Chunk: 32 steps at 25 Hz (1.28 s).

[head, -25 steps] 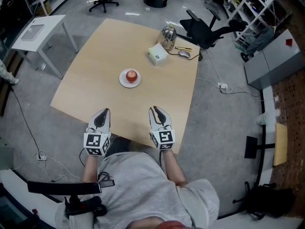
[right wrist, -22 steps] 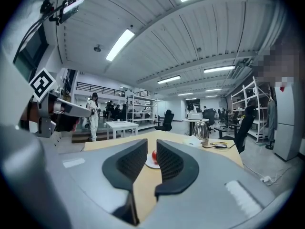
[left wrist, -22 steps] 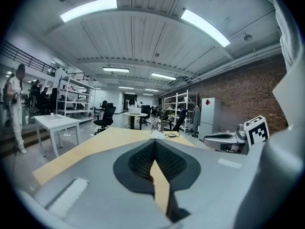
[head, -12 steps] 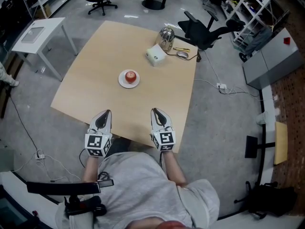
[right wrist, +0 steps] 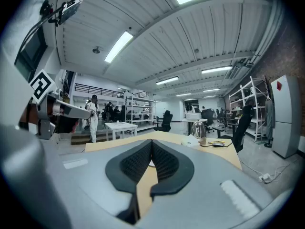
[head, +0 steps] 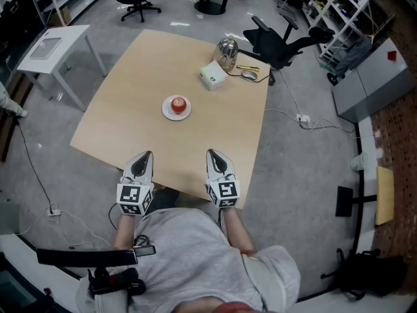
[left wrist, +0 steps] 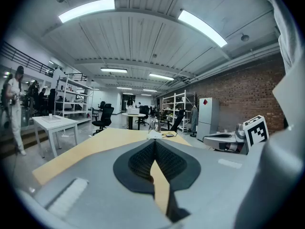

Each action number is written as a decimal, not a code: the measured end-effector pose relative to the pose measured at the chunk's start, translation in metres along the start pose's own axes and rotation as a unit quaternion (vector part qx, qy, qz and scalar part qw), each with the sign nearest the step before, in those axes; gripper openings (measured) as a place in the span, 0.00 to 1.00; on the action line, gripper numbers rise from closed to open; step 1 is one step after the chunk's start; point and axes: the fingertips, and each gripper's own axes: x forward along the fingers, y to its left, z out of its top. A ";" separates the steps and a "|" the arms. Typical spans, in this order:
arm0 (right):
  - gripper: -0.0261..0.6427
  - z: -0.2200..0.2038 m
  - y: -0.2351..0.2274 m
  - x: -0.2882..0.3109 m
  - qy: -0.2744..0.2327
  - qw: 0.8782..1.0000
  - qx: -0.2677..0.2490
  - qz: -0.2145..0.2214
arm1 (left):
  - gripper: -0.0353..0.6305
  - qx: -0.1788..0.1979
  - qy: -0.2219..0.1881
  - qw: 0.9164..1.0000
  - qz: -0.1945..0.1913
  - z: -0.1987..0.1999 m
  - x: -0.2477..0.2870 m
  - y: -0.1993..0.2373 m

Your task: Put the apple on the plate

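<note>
the apple (head: 178, 103) sits on the white plate (head: 165, 112) in the middle of the table (head: 124, 83). your left gripper (head: 143, 156) and right gripper (head: 213, 154) are both closed, with nothing between the jaws.

Right gripper (head: 213, 154) jaws closing final bit since a second ago, tips coming together, nothing sitting between them.

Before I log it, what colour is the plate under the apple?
The plate is white; the head view shows it best.
</note>
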 end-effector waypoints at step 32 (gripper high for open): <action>0.05 -0.005 0.003 -0.002 0.004 1.000 0.013 0.008 | 0.08 0.001 -0.001 1.000 -0.004 0.000 0.000 -0.001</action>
